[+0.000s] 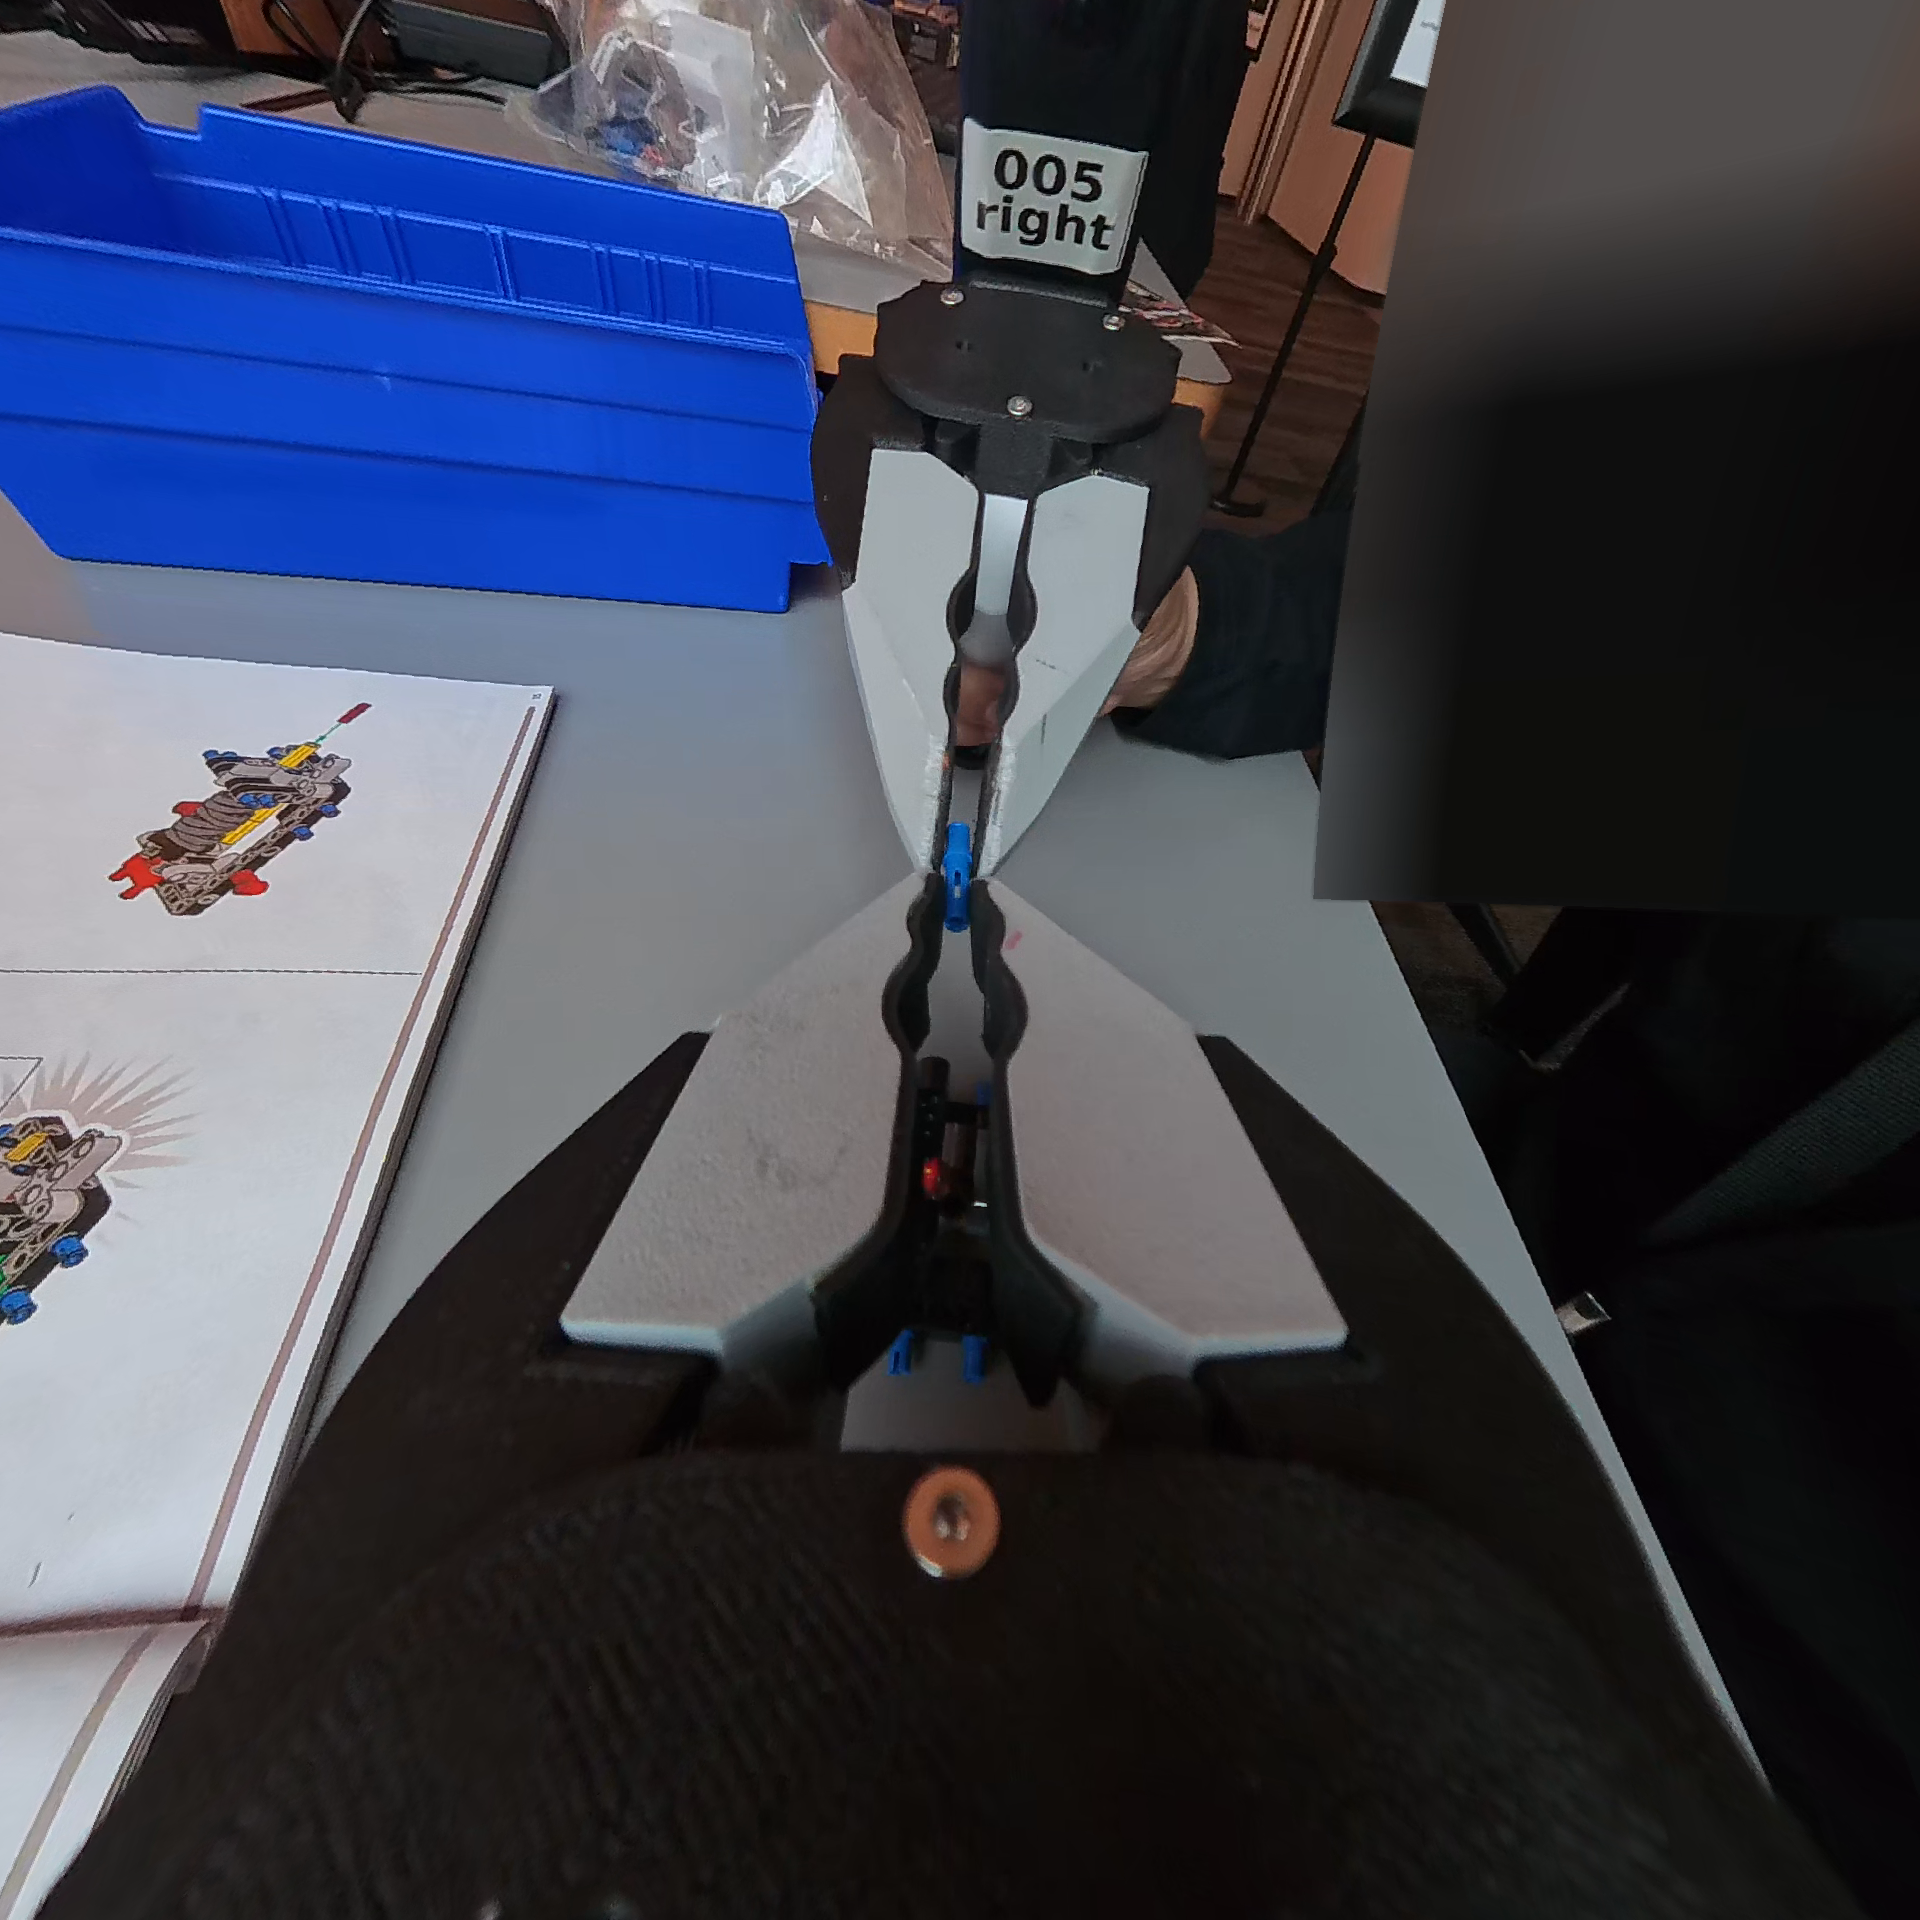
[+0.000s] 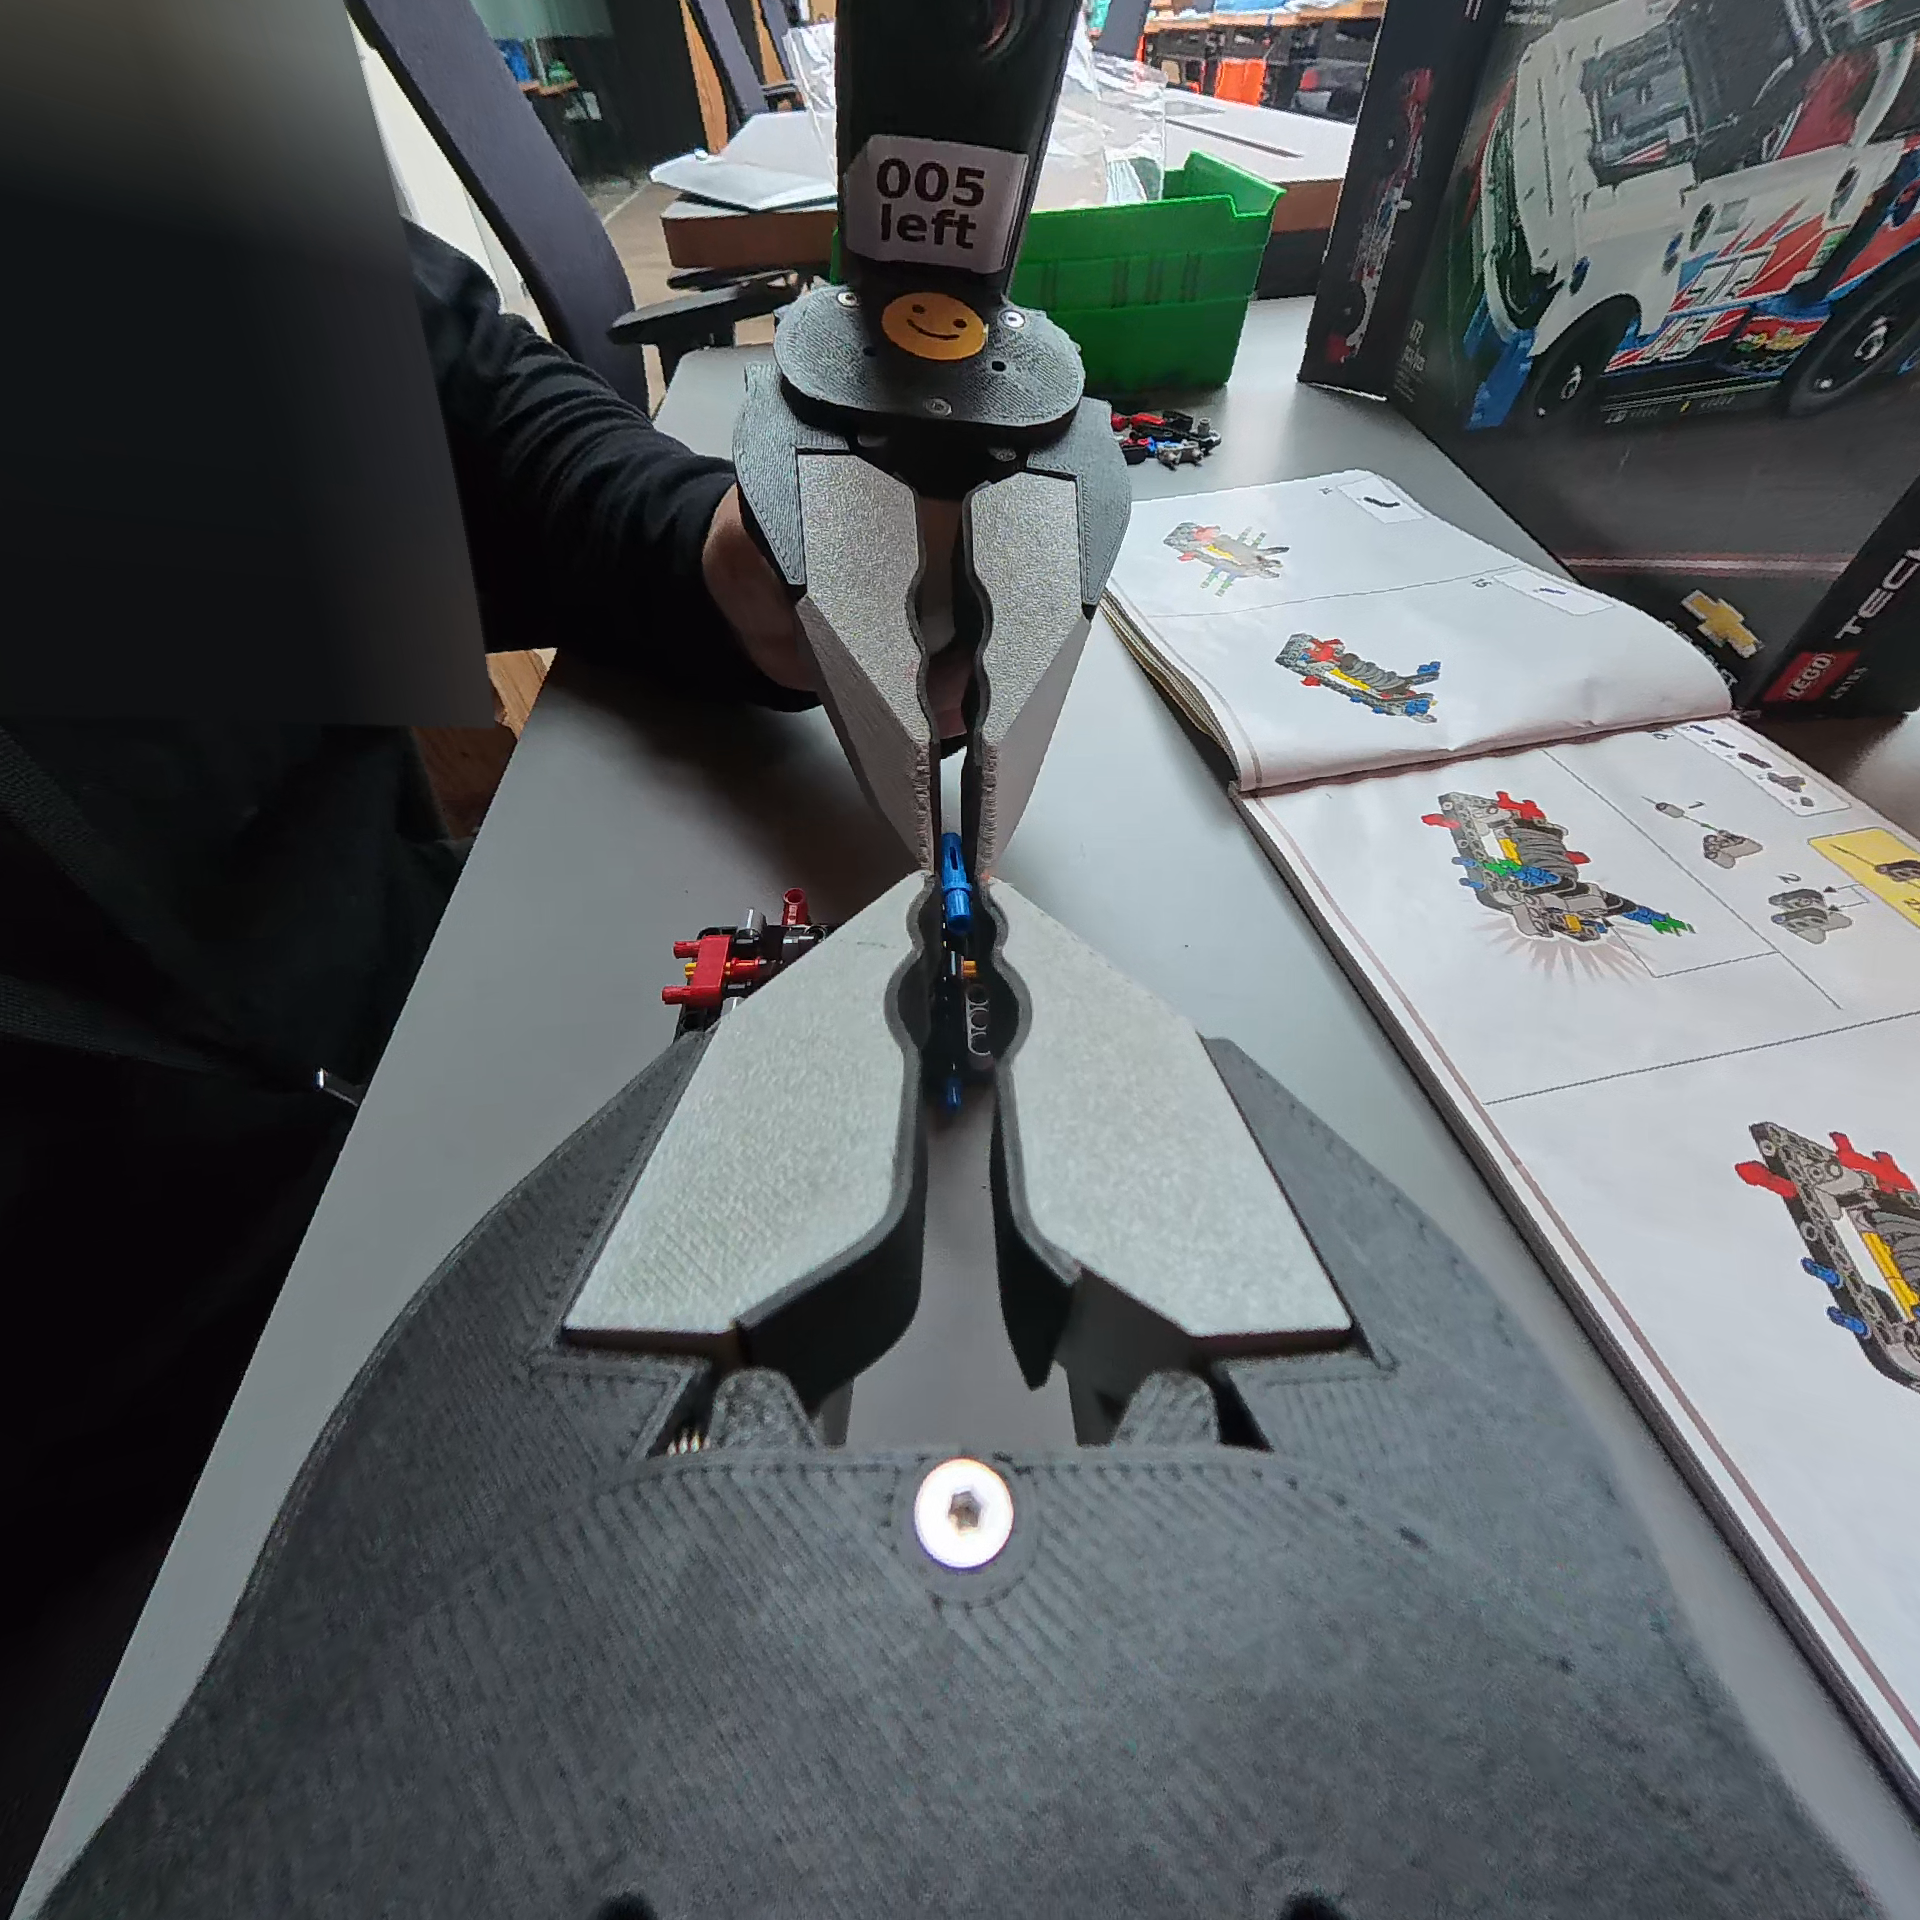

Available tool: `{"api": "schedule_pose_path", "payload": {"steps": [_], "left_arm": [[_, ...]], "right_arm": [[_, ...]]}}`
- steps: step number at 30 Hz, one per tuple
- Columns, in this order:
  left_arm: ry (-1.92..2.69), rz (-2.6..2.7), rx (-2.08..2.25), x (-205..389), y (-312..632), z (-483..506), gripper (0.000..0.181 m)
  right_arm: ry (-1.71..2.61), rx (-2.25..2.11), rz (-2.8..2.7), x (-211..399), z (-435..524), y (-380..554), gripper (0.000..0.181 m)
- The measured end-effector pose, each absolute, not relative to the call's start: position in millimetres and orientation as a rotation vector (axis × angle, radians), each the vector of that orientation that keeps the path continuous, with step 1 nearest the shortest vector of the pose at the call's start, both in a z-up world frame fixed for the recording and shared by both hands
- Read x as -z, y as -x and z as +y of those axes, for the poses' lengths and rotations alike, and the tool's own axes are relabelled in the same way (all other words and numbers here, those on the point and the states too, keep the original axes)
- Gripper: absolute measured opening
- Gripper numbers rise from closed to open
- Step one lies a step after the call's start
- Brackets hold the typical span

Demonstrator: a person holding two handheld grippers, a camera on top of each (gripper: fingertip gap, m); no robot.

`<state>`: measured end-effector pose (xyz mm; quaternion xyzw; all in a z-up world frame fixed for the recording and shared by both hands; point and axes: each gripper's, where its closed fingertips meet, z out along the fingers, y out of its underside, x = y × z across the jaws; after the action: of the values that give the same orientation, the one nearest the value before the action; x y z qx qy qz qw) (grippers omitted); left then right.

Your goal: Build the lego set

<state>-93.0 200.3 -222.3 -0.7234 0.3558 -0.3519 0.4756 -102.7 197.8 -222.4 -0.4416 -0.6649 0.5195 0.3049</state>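
Observation:
A small blue pin [image 1: 956, 875] is pinched between the tips of both grippers, which meet tip to tip above the grey table [image 1: 675, 727]. My left gripper [image 1: 956, 896] is closed on its near end. My right gripper [image 1: 961, 847] comes from the far side and is closed on the other end. In the right wrist view the same pin [image 2: 954, 883] sits between my right gripper [image 2: 956, 894] and my left gripper [image 2: 956, 854]. A partly built black and red Lego assembly [image 2: 743, 951] lies on the table below and shows through the left gripper's finger gap [image 1: 940, 1174].
An open instruction booklet [image 1: 208, 1039] [image 2: 1558, 935] lies beside the grippers. A blue bin [image 1: 395, 343] and a clear bag of parts [image 1: 727, 104] stand behind it. A green bin [image 2: 1143, 281], loose parts [image 2: 1164, 431] and the set's box [image 2: 1662, 208] are at the far side. A hand [image 2: 748, 592] holds the left gripper. Both grippers' tips are close together, under 4 cm apart.

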Motion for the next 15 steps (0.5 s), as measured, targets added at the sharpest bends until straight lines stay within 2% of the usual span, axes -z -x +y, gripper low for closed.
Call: {"api": "schedule_pose_path", "payload": {"steps": [7, 10, 15], "left_arm": [[1.792, 0.891, 0.868, 225, 93, 198, 0.003], [1.910, 0.989, 0.732, 240, 109, 201, 0.028], [2.025, 1.125, 0.656, 268, 115, 190, 0.024]], "right_arm": [[1.180, -1.357, -1.792, 226, 196, 102, 0.001], [1.256, -1.319, -1.817, 238, 201, 103, 0.001], [1.378, -1.293, -1.882, 258, 202, 102, 0.001]]}}
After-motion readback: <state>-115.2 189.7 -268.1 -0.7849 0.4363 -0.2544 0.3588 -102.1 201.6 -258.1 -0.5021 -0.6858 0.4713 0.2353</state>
